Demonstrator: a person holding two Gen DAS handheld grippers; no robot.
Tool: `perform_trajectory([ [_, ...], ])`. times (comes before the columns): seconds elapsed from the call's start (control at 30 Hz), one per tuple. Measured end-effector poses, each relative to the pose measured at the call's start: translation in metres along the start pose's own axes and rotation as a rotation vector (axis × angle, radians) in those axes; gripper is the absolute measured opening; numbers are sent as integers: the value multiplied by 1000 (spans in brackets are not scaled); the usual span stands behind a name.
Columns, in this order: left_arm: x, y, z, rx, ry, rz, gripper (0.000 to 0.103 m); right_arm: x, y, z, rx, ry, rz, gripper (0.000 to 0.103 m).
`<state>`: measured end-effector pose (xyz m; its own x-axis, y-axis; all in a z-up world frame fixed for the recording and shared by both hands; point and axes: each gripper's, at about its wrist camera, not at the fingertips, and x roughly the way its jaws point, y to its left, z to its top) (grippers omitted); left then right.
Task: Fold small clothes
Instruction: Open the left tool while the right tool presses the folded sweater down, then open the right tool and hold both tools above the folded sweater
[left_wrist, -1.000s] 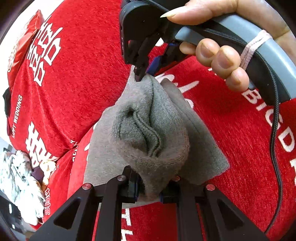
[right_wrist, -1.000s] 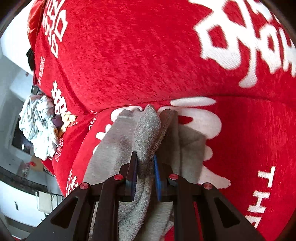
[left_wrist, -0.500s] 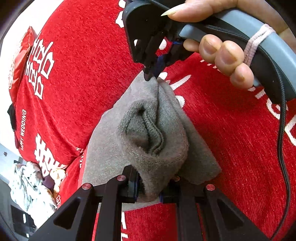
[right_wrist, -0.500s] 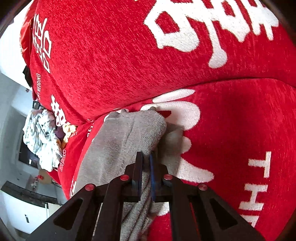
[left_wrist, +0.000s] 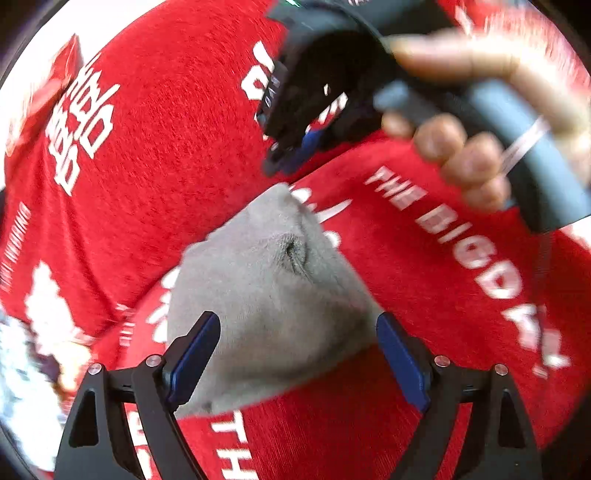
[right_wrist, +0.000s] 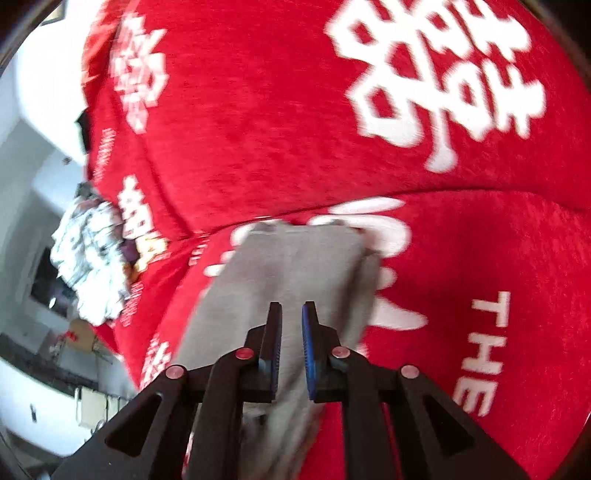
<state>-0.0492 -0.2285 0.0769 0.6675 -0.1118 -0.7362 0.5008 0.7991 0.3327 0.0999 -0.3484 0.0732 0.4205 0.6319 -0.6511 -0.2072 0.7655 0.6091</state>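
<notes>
A grey sock (left_wrist: 266, 295) lies folded in a heap on the red sofa seat (left_wrist: 424, 295). My left gripper (left_wrist: 299, 354) is open wide, its blue pads to either side of the sock's near end, holding nothing. My right gripper (left_wrist: 295, 155) hangs above the sock's far tip in the left wrist view, blurred, clear of the cloth. In the right wrist view the right gripper (right_wrist: 291, 332) has a narrow gap between its fingers and nothing in it, with the sock (right_wrist: 295, 266) below.
The red sofa backrest (right_wrist: 277, 110) with white lettering rises behind the sock. A crumpled pile of patterned clothes (right_wrist: 88, 258) lies at the seat's left end. A person's hand (left_wrist: 465, 155) holds the right gripper's handle.
Both grippers let go of the sock. The left opened wide; the right opened slightly and lifted off the far tip. The sock has dropped flatter onto the seat.
</notes>
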Motion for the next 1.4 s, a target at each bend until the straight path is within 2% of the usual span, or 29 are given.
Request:
perform_trajectory([
  [0.07, -18, 28, -9, -69, -24, -82, 87, 5, 17, -5, -11, 5, 62, 29],
  [0.13, -17, 58, -15, -146, -9, -94, 87, 17, 30, -11, 3, 21, 123, 65],
  [0.2, -3, 94, -18, -266, 27, -91, 87, 36, 39, -19, 21, 49, 166, 66],
  [0.23, 12, 118, -20, -358, 66, -112, 87, 43, 38, -22, 34, 68, 166, 66],
  [0.3, 39, 145, -27, -480, 130, -148, 87, 56, 28, -31, 67, 94, 117, 66],
  [0.33, 51, 154, -32, -516, 157, -150, 87, 58, 21, -35, 79, 96, 64, 62],
  [0.37, 64, 158, -37, -528, 188, -149, 87, 59, 11, -39, 83, 94, -9, 56],
  [0.4, 77, 158, -44, -528, 226, -156, 87, 57, -1, -43, 102, 81, -21, 32],
  [0.43, 84, 157, -49, -537, 242, -178, 89, 54, -11, -46, 135, 73, -10, 21],
  [0.5, 86, 156, -58, -568, 227, -214, 89, 43, -20, -51, 181, 51, 5, 20],
  [0.57, 80, 160, -58, -592, 218, -233, 89, 31, -8, -54, 140, 38, -45, 22],
  [0.63, 68, 168, -59, -629, 198, -254, 89, 13, 13, -59, 85, 4, -84, 32],
  [0.7, 52, 182, -59, -649, 158, -247, 88, -1, 36, -66, 26, -29, -69, 44],
  [0.73, 46, 186, -62, -659, 143, -240, 88, -5, 45, -69, 3, -38, -51, 54],
  [0.8, 47, 192, -66, -668, 150, -235, 89, -9, 68, -80, -49, -49, -14, 62],
  [0.93, 60, 187, -74, -650, 202, -191, 89, 16, 80, -96, -43, 14, -36, 62],
  [1.0, 66, 183, -81, -634, 216, -167, 89, 24, 66, -106, -18, 33, -139, 61],
  [1.03, 67, 182, -83, -634, 218, -173, 90, 26, 56, -111, -8, 47, -205, 55],
  [1.1, 66, 181, -85, -622, 219, -169, 92, 24, 38, -121, 24, 33, -177, 45],
  [1.17, 61, 179, -83, -595, 214, -154, 92, 13, 34, -124, 71, 6, -147, 45],
  [1.2, 58, 178, -82, -579, 215, -145, 92, 7, 36, -125, 71, -4, -163, 46],
  [1.23, 53, 177, -81, -569, 212, -142, 92, 1, 38, -126, 64, -11, -194, 62],
  [1.27, 47, 177, -79, -558, 197, -146, 91, -7, 41, -128, 52, -29, -250, 68],
  [1.3, 40, 176, -78, -547, 179, -150, 91, -15, 43, -130, 45, -56, -265, 74],
  [1.4, 28, 176, -73, -519, 143, -143, 92, -35, 41, -130, 68, -90, -259, 75],
])
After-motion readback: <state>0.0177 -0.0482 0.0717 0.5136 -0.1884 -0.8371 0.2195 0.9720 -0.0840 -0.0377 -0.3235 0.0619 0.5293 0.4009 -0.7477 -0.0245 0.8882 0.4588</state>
